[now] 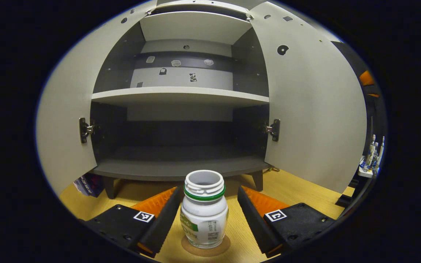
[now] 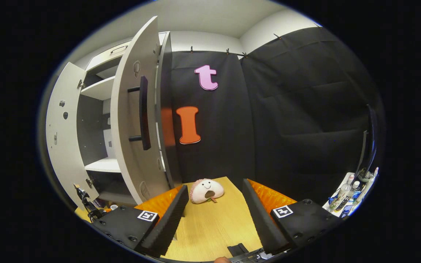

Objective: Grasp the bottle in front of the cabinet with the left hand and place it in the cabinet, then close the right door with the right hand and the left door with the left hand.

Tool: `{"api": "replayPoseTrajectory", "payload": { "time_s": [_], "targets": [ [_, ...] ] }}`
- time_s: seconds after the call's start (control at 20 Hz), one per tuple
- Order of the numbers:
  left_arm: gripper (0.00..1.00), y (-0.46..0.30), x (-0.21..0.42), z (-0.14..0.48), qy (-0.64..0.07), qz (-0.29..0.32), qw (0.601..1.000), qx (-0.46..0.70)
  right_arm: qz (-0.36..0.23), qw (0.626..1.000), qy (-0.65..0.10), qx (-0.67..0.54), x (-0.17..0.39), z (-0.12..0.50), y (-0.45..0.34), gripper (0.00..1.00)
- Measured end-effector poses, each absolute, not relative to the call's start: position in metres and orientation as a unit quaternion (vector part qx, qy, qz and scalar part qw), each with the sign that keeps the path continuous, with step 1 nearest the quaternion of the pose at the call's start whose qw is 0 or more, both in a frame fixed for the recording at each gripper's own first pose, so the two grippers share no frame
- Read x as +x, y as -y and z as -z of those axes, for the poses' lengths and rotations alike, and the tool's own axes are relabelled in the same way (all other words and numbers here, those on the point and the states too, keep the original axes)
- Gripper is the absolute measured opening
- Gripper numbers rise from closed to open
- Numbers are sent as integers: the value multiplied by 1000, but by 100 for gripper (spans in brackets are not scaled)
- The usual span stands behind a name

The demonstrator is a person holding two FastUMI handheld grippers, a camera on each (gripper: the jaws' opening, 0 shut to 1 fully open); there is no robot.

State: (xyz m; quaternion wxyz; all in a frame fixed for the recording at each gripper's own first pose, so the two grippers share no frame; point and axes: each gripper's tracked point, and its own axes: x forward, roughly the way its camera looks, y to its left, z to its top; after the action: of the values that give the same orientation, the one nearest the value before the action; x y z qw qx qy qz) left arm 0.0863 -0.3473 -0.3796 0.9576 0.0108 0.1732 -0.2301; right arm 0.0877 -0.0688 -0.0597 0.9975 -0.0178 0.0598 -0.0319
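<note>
In the left gripper view, the left gripper (image 1: 207, 215) has its jaws spread wide, one finger on each side of the bottle (image 1: 204, 210). There is a clear gap between each finger and the bottle, so neither one touches it. The bottle is white with a green ring under its open, capless mouth. It stands upright on a round coaster (image 1: 206, 246) on the wooden table (image 1: 298, 190), just in front of the cabinet (image 1: 179, 96). Both cabinet doors stand open: the left door (image 1: 64, 120) and the right door (image 1: 309, 106) swing out to either side. The lower compartment is dark and the shelf (image 1: 179, 95) above it is pale.

In the right gripper view, the right gripper (image 2: 214, 219) hovers over the table with its jaws wide apart and nothing between them. Beyond its fingers lies a small plush toy (image 2: 206, 190) with a face. The open right door, with its dark bar handle (image 2: 144, 113), stands to the left. A few small bottles (image 2: 347, 195) sit at the far right edge.
</note>
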Motion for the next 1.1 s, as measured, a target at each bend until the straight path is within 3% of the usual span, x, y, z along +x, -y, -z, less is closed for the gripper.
{"api": "replayPoseTrajectory", "payload": {
  "time_s": [0.3,0.45,0.6,1.1],
  "targets": [
    [94,348,86,400,-192,224,955,8,30,997,-69,-12,91,68,73,98],
    [80,346,89,401,-190,219,957,11,31,997,-68,-11,90,67,75,98],
    [78,348,88,397,-195,229,954,14,34,997,-68,-9,88,67,77,98],
    [77,343,106,298,-134,246,959,49,29,998,-57,-5,70,60,72,98]
  ]
}}
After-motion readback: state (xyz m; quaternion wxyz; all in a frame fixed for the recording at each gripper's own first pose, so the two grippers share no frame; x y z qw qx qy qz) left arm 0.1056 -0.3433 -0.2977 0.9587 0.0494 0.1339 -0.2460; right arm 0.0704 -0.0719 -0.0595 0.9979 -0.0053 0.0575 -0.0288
